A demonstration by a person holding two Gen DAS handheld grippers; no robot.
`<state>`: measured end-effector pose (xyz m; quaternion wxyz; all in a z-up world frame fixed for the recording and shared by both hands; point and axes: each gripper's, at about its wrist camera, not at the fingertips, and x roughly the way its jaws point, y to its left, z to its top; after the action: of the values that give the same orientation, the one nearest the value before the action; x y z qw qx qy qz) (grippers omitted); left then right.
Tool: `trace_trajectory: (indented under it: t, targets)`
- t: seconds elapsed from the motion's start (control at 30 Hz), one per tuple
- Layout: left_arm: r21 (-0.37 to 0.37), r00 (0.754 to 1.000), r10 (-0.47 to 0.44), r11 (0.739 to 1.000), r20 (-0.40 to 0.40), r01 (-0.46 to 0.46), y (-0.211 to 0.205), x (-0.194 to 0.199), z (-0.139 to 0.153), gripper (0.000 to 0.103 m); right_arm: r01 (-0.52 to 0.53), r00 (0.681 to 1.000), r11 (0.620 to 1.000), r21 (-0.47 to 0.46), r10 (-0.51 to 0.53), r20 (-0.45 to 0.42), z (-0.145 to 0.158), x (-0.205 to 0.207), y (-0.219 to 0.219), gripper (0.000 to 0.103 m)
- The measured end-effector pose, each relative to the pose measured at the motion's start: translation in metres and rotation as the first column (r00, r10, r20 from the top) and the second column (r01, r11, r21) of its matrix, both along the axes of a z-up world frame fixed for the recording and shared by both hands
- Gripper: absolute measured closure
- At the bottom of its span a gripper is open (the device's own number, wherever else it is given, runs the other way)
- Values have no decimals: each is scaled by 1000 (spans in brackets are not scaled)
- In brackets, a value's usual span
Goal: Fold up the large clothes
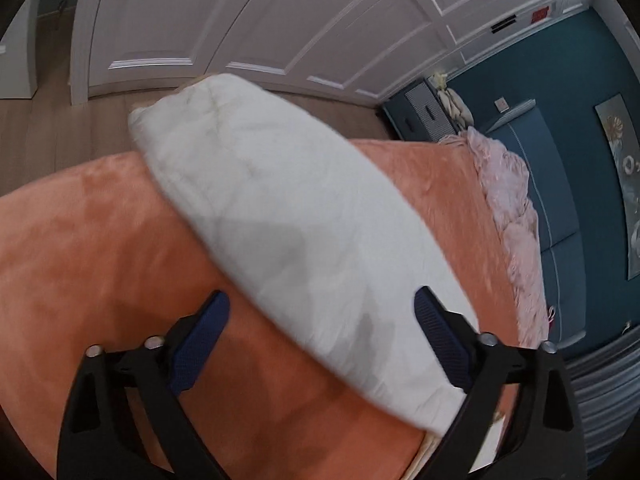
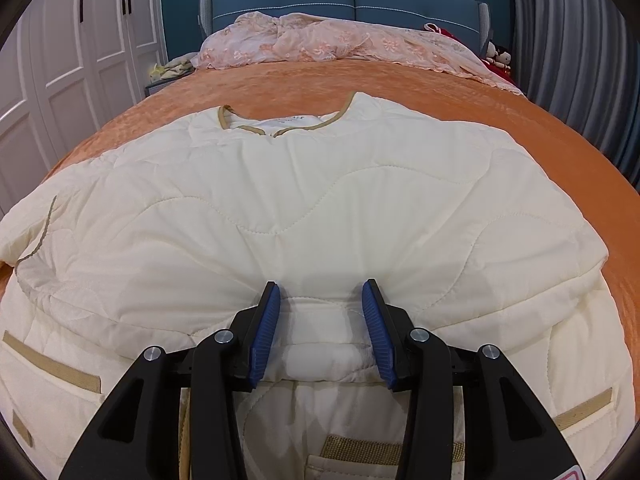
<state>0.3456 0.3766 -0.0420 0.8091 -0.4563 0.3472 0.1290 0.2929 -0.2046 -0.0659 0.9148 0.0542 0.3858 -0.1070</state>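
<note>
Cream quilted jacket (image 2: 320, 208) is lying flat on the orange plush bedspread (image 2: 480, 92), collar pointing away from the right hand-held gripper (image 2: 322, 320), which is pinching a puffy fold of the hem. Left hand-held gripper (image 1: 320, 336) is hanging spread, gripping nothing; a padded white sleeve (image 1: 280, 208) is stretching diagonally away beneath it, long axis up-left. Stitching wavy, trim tan.

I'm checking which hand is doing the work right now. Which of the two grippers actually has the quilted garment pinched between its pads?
The right gripper: its blue pads clamp a bunched fold of the cream quilted garment. The left gripper stands wide open, pinching nothing.
</note>
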Motion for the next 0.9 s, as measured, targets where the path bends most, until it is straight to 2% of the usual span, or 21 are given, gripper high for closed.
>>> trace_trajectory:
  t: [0.03, 0.07, 0.1, 0.13, 0.2, 0.27, 0.37, 0.43, 0.47, 0.57, 0.6, 0.67, 0.7, 0.73, 0.77, 0.8, 0.9]
  targets:
    - [7, 1000, -10, 1000, -12, 10, -2, 7, 0, 53, 0, 1000, 1000, 1, 0, 0, 0, 0, 0, 61]
    - [18, 999, -33, 999, -27, 34, -5, 17, 2, 63, 0, 1000, 1000, 2, 0, 1, 0, 0, -1, 61]
    - [29, 998, -54, 998, -32, 55, -10, 22, 4, 83, 0, 1000, 1000, 1, 0, 0, 0, 0, 0, 61]
    - [51, 997, -73, 996, -35, 75, -16, 27, 10, 90, 0, 1000, 1000, 1, 0, 1, 0, 0, 0, 61]
    - [144, 994, -110, 983, -10, 111, -36, 36, 34, 96, -1, 1000, 1000, 4, 1, 3, 0, 0, -1, 61]
    - [225, 986, -162, 963, 32, 151, -59, 42, 61, 96, -1, 1000, 1000, 7, 1, 5, 0, -1, -2, 61]
    - [313, 955, -278, 921, 103, 234, -119, 46, 108, 96, -1, 1000, 1000, 12, 1, 7, 0, -1, -2, 61]
    - [381, 915, -378, 874, 143, 301, -170, 50, 142, 96, -1, 1000, 1000, 15, 1, 9, 1, -2, -2, 61]
    - [414, 891, -427, 847, 155, 334, -196, 51, 155, 96, -2, 1000, 1000, 18, 1, 12, 2, -3, -3, 61]
    - [525, 792, -590, 730, 159, 438, -289, 49, 186, 96, -3, 1000, 1000, 31, 2, 17, 3, -4, -5, 61]
    - [553, 745, -651, 677, 143, 485, -326, 45, 190, 95, -4, 1000, 999, 40, 3, 20, 3, -5, -6, 61]
    - [572, 663, -743, 586, 96, 574, -394, 37, 181, 94, -6, 1000, 998, 57, 4, 24, 4, -6, -8, 61]
    - [570, 633, -771, 551, 68, 610, -418, 35, 172, 86, -7, 1000, 998, 68, 5, 27, 5, -6, -9, 60]
    - [564, 605, -795, 516, 36, 645, -440, 33, 161, 67, -11, 999, 996, 87, 8, 35, 6, -8, -12, 56]
    - [556, 585, -811, 486, 0, 674, -460, 28, 146, 56, -18, 999, 994, 107, 13, 46, 7, -10, -13, 54]
    - [544, 571, -820, 464, -34, 699, -478, 24, 128, 39, -22, 998, 992, 122, 15, 56, 9, -12, -14, 49]
    - [511, 564, -822, 453, -78, 731, -499, 6, 91, 36, -14, 996, 984, 176, -3, 91, 14, -21, -23, 41]
